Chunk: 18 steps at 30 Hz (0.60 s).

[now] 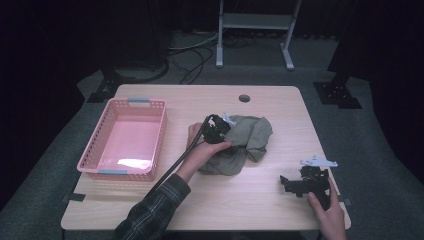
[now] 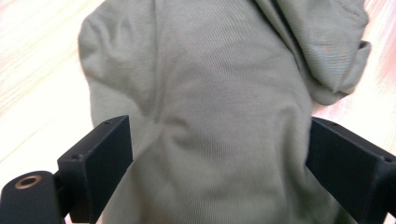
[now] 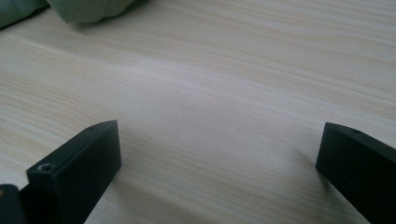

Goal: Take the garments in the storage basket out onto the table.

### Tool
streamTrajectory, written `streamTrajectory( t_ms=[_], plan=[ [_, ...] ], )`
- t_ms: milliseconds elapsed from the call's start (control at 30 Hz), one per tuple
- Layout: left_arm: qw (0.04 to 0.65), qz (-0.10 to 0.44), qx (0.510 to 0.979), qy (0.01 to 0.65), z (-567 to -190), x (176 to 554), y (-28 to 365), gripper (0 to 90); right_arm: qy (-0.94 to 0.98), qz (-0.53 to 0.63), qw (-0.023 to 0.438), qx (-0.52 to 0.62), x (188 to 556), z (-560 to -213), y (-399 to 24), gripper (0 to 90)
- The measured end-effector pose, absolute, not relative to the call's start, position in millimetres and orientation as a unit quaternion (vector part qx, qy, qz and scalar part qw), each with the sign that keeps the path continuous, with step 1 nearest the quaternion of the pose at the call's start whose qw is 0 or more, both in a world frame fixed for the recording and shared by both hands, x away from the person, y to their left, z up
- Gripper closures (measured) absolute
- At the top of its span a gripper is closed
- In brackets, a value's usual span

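Two grippers, fingers spread, empty | left gripper (image 1: pixel 218 126) over cloth (image 1: pixel 245 142) | wooden table (image 1: pixel 210 200) | room seemingly dark

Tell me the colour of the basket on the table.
Pink, with grey-blue handles; the basket shows best in the high view.

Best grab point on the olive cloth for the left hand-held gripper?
Probably the raised fold in the middle of the olive cloth, coming straight down from above. The left hand-held gripper already hangs over it, jaws open and straddling that ridge; the crumpled bulk there gives material to pinch, unlike the flat edges.
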<state>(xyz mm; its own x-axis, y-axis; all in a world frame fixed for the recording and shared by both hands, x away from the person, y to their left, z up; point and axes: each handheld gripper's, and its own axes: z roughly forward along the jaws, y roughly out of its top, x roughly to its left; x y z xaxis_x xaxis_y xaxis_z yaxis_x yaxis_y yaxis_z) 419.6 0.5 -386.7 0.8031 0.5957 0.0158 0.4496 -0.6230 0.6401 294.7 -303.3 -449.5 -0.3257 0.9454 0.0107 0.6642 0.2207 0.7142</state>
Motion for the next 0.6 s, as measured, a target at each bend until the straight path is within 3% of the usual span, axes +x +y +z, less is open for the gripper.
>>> streamTrajectory(
  t_ms=[600],
  plan=[
    [0.334,0.111,0.887,0.299,-368.9,403.1,13.8,9.5,0.749,0.318,0.221,0.537,294.6,-449.5,-303.3,0.0]
  ],
)
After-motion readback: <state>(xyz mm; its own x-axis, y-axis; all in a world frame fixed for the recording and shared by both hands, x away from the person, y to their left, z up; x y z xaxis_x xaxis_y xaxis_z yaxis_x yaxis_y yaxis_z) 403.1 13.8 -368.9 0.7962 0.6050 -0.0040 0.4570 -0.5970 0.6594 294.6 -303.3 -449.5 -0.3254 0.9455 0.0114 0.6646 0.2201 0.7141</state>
